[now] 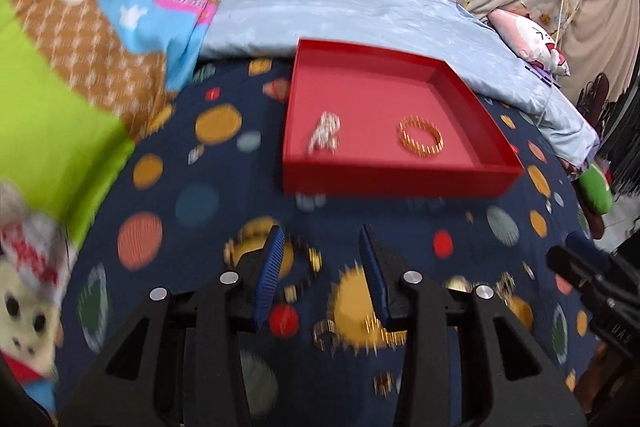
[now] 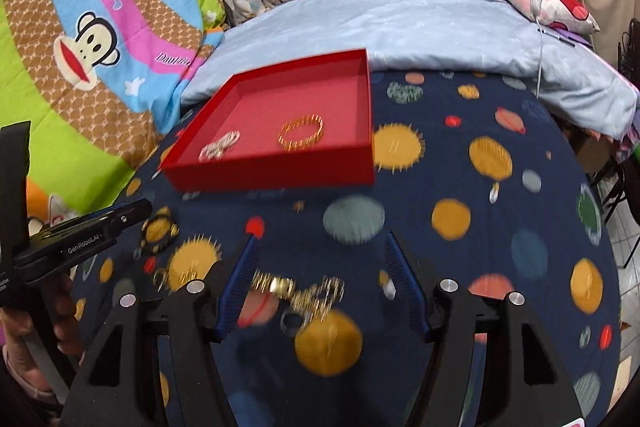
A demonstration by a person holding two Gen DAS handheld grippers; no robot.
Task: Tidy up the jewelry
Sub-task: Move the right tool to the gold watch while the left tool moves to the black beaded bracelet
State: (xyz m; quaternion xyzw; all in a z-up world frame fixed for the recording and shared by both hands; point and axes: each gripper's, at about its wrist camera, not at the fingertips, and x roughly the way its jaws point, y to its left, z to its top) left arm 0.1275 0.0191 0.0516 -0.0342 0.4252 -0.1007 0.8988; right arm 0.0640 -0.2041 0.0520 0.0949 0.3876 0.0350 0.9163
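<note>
Nearest to me, my right gripper (image 2: 318, 289) stands with jaws parted and nothing between the pads; below it, on the planet-print cover (image 2: 460, 163), lies a tangle of gold and silver pieces (image 2: 304, 291), blurred, so I cannot separate the items. My left gripper (image 1: 322, 269) is likewise parted and empty, narrower than the right; loose gold links (image 1: 360, 331) lie on the cover beneath and around its tips, touching neither pad as far as the blur allows me to tell. I judge these pieces to be light, limp where chained, and slick on metal surfaces; a chain will sag and slide out of a loose pinch. Take hold across a bunched section or a rigid band, not at a single trailing link, and close gently, since fine links may deform. The soft cover will yield under the tips, so a piece may sink away. Farther out, well apart from both grippers, sits the red tray (image 1: 400, 183). It already holds a silver piece (image 1: 325, 137) toward its left side and a gold bracelet (image 1: 420, 137) to the right, apart from each other.
</note>
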